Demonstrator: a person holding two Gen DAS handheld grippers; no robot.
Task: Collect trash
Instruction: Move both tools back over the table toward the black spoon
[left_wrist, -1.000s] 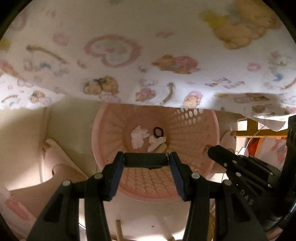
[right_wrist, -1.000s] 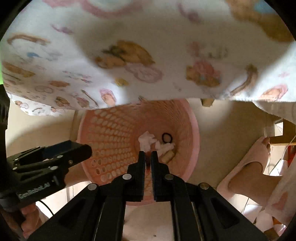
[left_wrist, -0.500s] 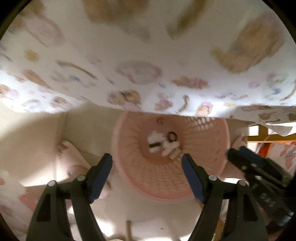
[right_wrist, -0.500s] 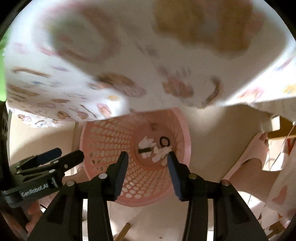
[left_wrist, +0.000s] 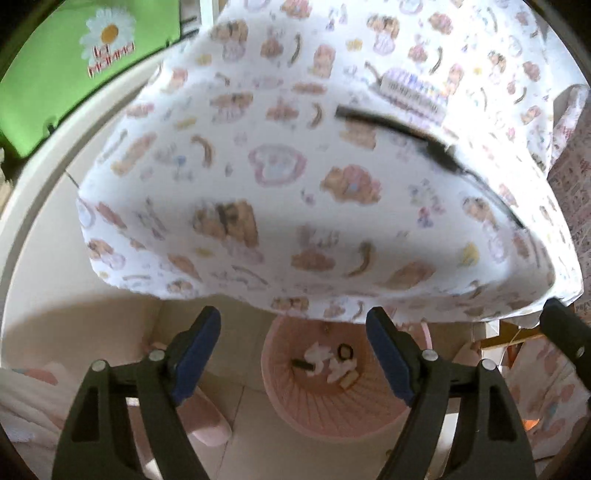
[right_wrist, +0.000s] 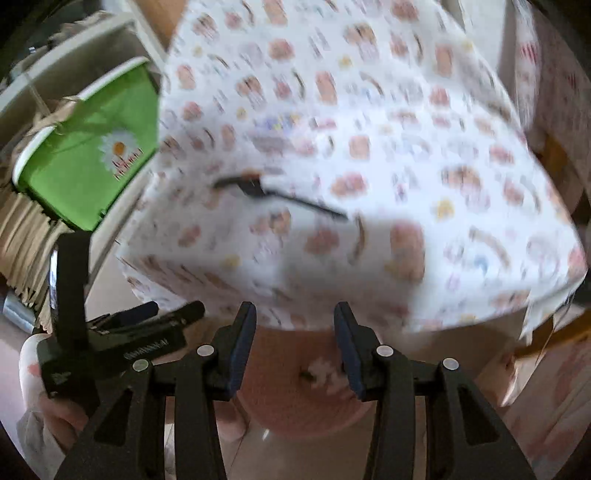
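A pink perforated basket (left_wrist: 369, 417) stands on the floor below the table edge; it also shows in the right wrist view (right_wrist: 295, 410). Inside lie white crumpled tissues (left_wrist: 319, 356), a black ring (left_wrist: 345, 350), a small dark stick (left_wrist: 303, 365) and a tan piece (left_wrist: 349, 380). My left gripper (left_wrist: 293, 354) is open and empty, high above the basket. My right gripper (right_wrist: 294, 347) is open and empty, also above the basket. A long black object (left_wrist: 424, 144) lies on the table's bear-print cloth (left_wrist: 295, 184); it shows in the right wrist view (right_wrist: 280, 192) too.
A green bag with a daisy print (left_wrist: 74, 74) stands left of the table, also in the right wrist view (right_wrist: 96, 162). A small patterned box (left_wrist: 413, 92) lies on the cloth. A pink slipper (left_wrist: 207, 417) is on the floor left of the basket.
Both grippers opened and dropped a dark stick into the basket, then rose and pulled back. The table top has come into view.
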